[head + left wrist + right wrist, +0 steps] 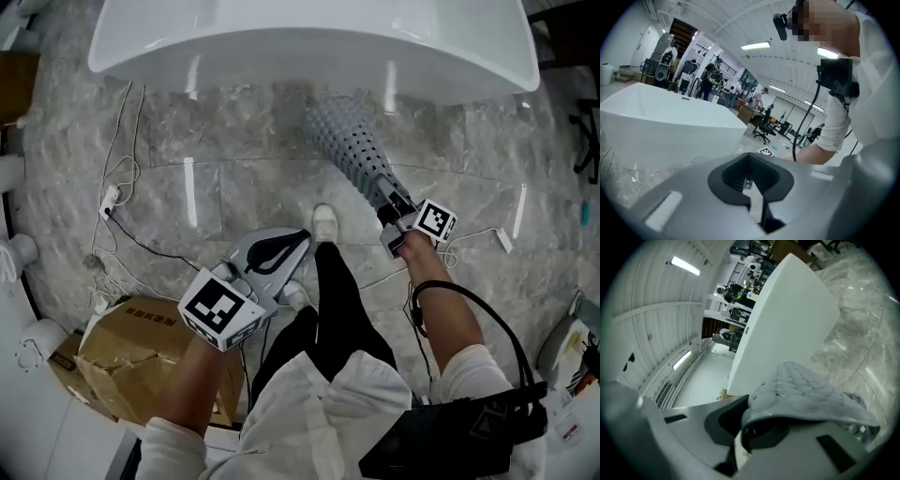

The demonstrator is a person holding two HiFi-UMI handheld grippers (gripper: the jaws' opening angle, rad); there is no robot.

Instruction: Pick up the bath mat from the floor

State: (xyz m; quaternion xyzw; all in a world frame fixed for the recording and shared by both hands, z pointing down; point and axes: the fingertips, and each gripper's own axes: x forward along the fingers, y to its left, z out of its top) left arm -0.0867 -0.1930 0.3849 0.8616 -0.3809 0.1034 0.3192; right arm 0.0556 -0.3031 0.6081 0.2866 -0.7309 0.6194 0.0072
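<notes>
Both forearms extended forward, left grey plastic two-jaw gripper (300, 240) tilted slightly downward, jaws together and empty, right grey plastic two-jaw gripper (381, 189) held further out, jaws clamped on edge of grey studded rubber bath mat (342, 141).

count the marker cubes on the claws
2: one marker cube on the left claw, lower left in the head view; the other on the right claw, right of centre, which is shut on the bath mat. None seem hidden.
</notes>
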